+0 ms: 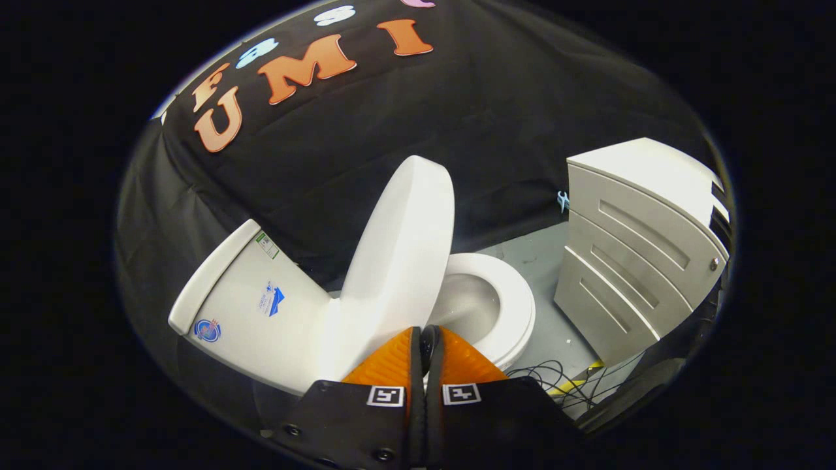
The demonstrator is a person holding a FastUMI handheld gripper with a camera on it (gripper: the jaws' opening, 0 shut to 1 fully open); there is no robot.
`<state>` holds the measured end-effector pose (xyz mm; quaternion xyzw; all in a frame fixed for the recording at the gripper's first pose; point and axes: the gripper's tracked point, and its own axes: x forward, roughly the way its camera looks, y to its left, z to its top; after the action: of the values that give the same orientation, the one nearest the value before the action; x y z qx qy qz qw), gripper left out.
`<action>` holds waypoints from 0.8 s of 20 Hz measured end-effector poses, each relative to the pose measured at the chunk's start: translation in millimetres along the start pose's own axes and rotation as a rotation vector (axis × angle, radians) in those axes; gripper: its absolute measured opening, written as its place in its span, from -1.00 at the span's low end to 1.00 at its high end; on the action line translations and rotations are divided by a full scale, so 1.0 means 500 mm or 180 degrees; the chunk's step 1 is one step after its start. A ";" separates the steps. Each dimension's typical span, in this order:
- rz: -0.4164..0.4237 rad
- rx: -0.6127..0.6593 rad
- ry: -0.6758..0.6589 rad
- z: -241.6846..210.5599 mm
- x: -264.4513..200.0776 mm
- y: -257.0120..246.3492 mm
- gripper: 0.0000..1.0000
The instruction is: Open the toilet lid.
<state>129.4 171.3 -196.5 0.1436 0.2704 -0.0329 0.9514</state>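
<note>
The white toilet lid [401, 254] stands raised, leaning back toward the tank [261, 320]. The seat [516, 307] and the bowl [467, 300] lie uncovered beside it. My gripper [424, 331] is shut, its two fingers pressed together with only a thin dark slit between them. The tips sit right at the lid's lower edge, on the bowl side, and the frame does not show whether they touch it. I see nothing held between the fingers.
A white drawer cabinet [643, 248] stands close to the toilet across a strip of grey floor [535, 254]. Loose black cables [555, 378] lie on the floor near the cabinet's base. Black cloth walls close in behind.
</note>
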 end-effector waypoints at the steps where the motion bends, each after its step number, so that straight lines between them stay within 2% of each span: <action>1: -0.0026 -0.0058 -0.0020 0.004 -0.003 0.011 -0.84; 16: -0.0213 -0.1091 -0.0462 0.050 -0.057 0.203 -0.84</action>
<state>131.9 260.5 -135.1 -0.0324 0.2074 -0.0282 0.9773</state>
